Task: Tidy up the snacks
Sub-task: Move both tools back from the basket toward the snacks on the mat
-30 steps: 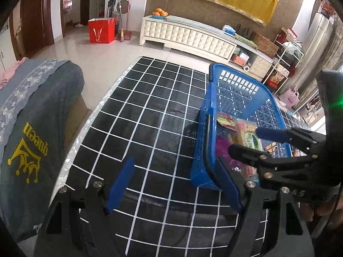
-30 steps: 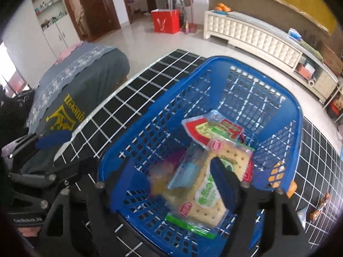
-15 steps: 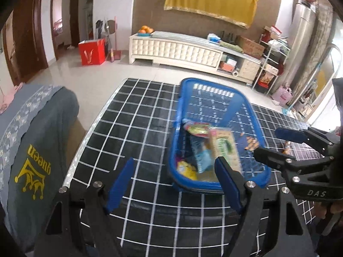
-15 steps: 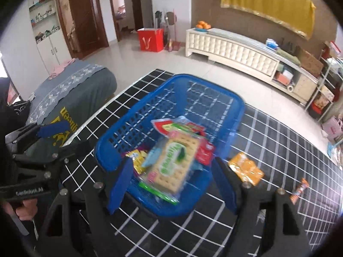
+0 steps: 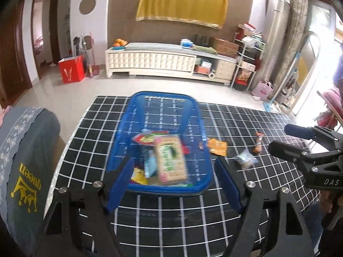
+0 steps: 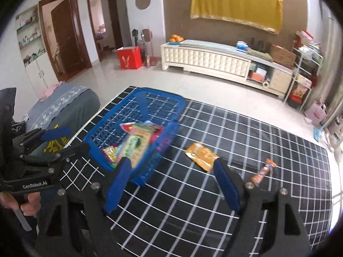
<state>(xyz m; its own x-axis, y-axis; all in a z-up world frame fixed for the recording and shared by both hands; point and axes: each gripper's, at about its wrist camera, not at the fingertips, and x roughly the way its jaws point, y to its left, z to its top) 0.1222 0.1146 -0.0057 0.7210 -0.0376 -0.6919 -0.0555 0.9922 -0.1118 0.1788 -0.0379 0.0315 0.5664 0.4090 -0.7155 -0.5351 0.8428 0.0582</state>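
Observation:
A blue plastic basket (image 5: 160,95) (image 6: 107,126) stands on the black checked tablecloth with several snack packs in it, a green-and-white cracker pack (image 5: 170,160) (image 6: 137,143) on top. Right of it lie an orange packet (image 5: 217,146) (image 6: 201,155), a small orange bar (image 5: 258,143) (image 6: 262,172) and a clear packet (image 5: 245,160). My left gripper (image 5: 174,162) (image 6: 76,139) hangs open, short of the basket's near rim. My right gripper (image 6: 171,162) (image 5: 280,137) is above the cloth between basket and orange packet; its jaws are opening with nothing between them.
The tablecloth (image 5: 171,214) runs far to the right. A grey cushion with a yellow "queen" print (image 5: 25,160) stands at the table's left edge. Beyond the tiled floor are a white cabinet (image 5: 160,64) and a red bag (image 5: 71,68). A hand (image 6: 27,203) holds the left gripper's handle.
Both grippers have drawn back and up from the basket, which now looks smaller and farther off. The loose snacks to its right have come into view.

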